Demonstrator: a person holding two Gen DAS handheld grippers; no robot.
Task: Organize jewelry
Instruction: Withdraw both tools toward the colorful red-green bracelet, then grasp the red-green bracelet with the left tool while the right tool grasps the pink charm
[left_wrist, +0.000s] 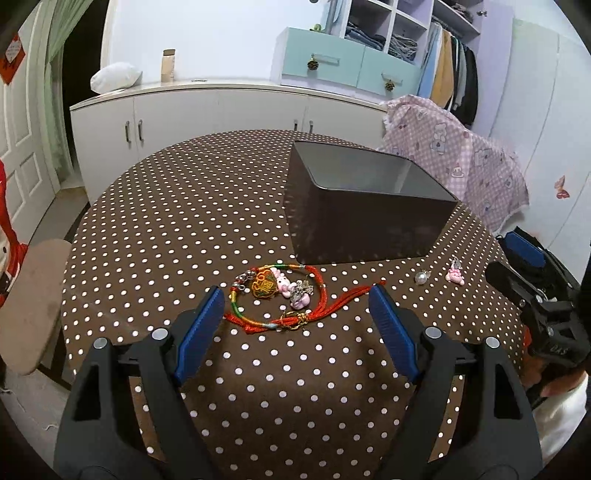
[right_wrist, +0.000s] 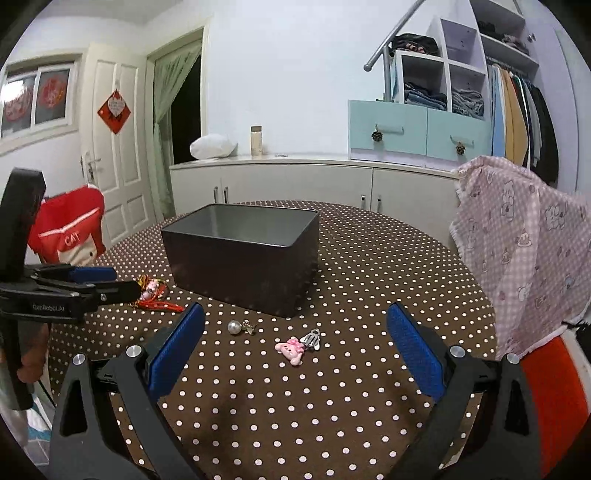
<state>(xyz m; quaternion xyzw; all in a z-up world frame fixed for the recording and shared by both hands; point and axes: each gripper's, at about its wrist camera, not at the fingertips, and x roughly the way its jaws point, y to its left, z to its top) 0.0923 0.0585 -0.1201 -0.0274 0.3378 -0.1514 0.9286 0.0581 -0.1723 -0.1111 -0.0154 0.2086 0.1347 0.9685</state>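
Note:
A dark metal box (left_wrist: 365, 221) (right_wrist: 243, 258) stands open-topped on the dotted brown tablecloth (left_wrist: 184, 229). In front of it lies a pile of jewelry (left_wrist: 284, 295): red cord bracelets, an embroidered charm and pink bunny charms. My left gripper (left_wrist: 297, 299) is open, hovering just short of that pile, nothing between its pads. A pearl earring (left_wrist: 421, 277) (right_wrist: 236, 326) and a pink bunny hair clip (left_wrist: 455, 274) (right_wrist: 293, 347) lie further right. My right gripper (right_wrist: 295, 314) is open above the table with the clip between and ahead of its fingers, untouched. The left gripper also shows in the right wrist view (right_wrist: 107, 280).
A chair draped in pink patterned cloth (left_wrist: 454, 162) (right_wrist: 524, 251) stands at the table's right. A padded stool (left_wrist: 33, 302) and a red bag (right_wrist: 74, 232) are at the left. White cabinets (left_wrist: 221, 114) line the far wall.

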